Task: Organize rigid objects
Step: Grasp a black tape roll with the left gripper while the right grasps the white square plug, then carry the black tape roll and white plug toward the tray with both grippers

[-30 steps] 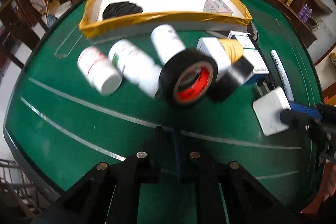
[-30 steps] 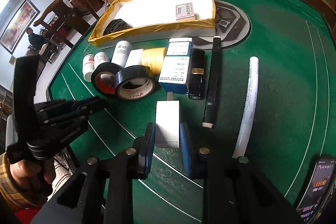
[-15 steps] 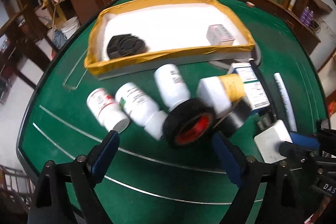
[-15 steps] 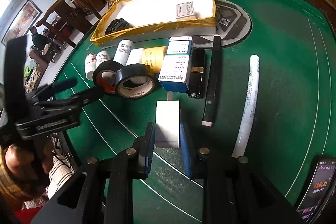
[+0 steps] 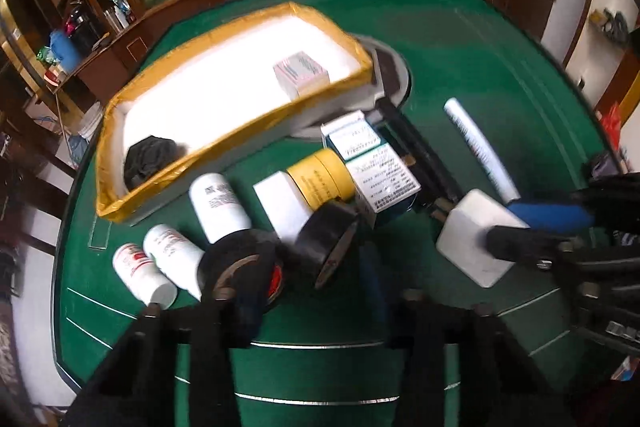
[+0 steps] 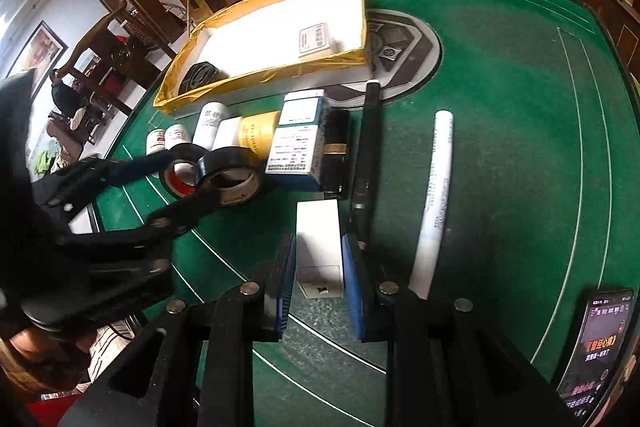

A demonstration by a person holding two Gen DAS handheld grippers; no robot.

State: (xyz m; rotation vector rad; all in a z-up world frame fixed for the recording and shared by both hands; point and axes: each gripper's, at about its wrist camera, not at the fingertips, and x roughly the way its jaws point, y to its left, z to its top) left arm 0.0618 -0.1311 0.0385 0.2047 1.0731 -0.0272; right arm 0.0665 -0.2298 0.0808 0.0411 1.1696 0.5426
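Just ahead of the left gripper point(image 5: 306, 283), reopened jaws were closing around the tape rolls point(image 5: 328, 239), probably a pickup for the tray point(image 5: 224, 141); the right gripper point(image 6: 318, 269) stayed clamped on the white box point(image 6: 318, 227).

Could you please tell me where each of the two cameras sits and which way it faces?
Left wrist: on the left claw, angled down at the tape rolls and yellow-edged tray; its closing jaws straddle them; the right claw shows at right.
Right wrist: on the right claw, angled down, clamping the white box; the left claw and a hand show at left.
Shared: tray, rolls, white box.
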